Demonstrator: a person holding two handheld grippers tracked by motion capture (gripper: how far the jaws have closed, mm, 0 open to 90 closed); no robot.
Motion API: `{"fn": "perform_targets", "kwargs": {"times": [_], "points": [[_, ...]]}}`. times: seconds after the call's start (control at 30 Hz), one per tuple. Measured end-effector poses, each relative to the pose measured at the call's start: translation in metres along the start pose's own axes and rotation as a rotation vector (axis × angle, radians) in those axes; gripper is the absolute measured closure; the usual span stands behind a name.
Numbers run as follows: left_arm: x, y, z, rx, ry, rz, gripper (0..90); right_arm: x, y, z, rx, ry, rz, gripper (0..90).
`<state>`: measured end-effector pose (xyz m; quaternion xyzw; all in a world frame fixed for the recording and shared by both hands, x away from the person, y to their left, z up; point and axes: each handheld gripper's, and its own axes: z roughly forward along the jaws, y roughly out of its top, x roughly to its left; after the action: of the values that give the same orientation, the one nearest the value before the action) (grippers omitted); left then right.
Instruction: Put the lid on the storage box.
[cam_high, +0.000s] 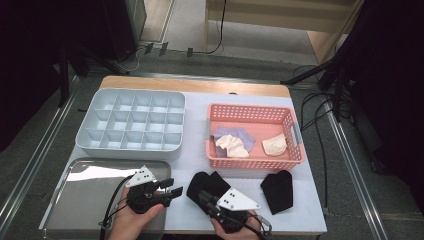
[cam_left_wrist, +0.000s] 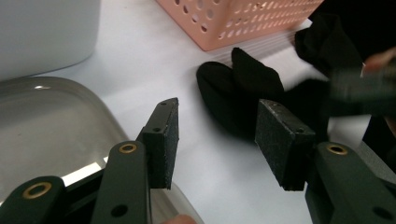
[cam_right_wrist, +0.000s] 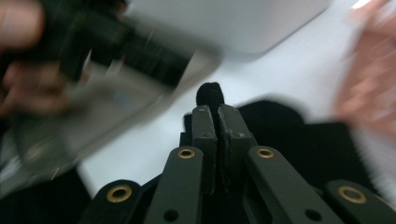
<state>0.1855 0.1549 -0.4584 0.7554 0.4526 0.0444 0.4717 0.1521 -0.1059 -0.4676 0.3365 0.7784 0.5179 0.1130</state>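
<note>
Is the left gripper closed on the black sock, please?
No, the left gripper stands open, its pads apart above the table, with the black sock lying beyond them.

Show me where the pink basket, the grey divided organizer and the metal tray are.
pink basket (cam_high: 252, 163), high view, on its near wall.
grey divided organizer (cam_high: 127, 150), high view, on its near outer wall.
metal tray (cam_high: 82, 202), high view, on its bare shiny bottom.

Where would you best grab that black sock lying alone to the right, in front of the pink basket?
Probably at the black sock's near, wider end, coming from above. It lies flat on the table, apart from the pink basket, so its edge is open to pinch.
</note>
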Motion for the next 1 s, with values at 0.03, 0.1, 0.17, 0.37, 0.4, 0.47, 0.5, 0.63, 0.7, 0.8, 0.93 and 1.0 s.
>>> {"fn": "perform_targets", "kwargs": {"times": [0.03,0.1,0.17,0.37,0.4,0.47,0.5,0.63,0.7,0.8,0.93,1.0], "points": [[0.0,0.0,0.0,0.002,0.002,-0.003,50.6,0.003,-0.005,0.002,0.028,0.013,-0.009,84.9],[0.001,0.0,0.0,0.008,0.01,0.002,50.6,0.005,-0.01,0.002,0.049,0.022,-0.001,72.2],[0.001,-0.001,0.001,0.006,0.004,0.001,50.6,0.005,-0.012,-0.002,0.021,-0.016,0.025,65.0],[-0.001,-0.002,0.003,0.006,0.012,0.016,50.5,-0.007,-0.017,-0.02,-0.063,-0.127,0.208,56.8],[0.0,-0.002,0.003,0.007,0.012,0.014,50.5,-0.008,-0.02,-0.02,-0.051,-0.142,0.226,58.9],[0.0,-0.002,0.003,0.006,0.016,0.013,50.6,-0.01,-0.028,-0.021,-0.004,-0.219,0.282,64.7],[0.0,-0.003,0.003,0.006,0.016,0.013,50.6,-0.011,-0.03,-0.021,0.009,-0.24,0.319,65.3],[-0.003,-0.003,0.003,0.016,-0.023,0.019,55.3,-0.011,-0.033,-0.015,0.034,-0.221,0.384,63.9],[-0.006,-0.004,0.003,0.029,-0.08,0.041,59.3,-0.005,-0.034,-0.01,0.055,-0.236,0.372,60.3],[-0.011,-0.005,0.003,0.017,-0.136,0.047,56.2,-0.001,-0.035,-0.006,0.054,-0.285,0.326,56.2],[-0.013,-0.005,0.004,0.016,-0.163,0.043,49.2,-0.003,-0.035,-0.002,0.038,-0.32,0.335,56.1],[-0.014,-0.005,0.006,0.041,-0.173,0.06,52.8,-0.003,-0.034,0.001,0.04,-0.342,0.3,62.7]]}}
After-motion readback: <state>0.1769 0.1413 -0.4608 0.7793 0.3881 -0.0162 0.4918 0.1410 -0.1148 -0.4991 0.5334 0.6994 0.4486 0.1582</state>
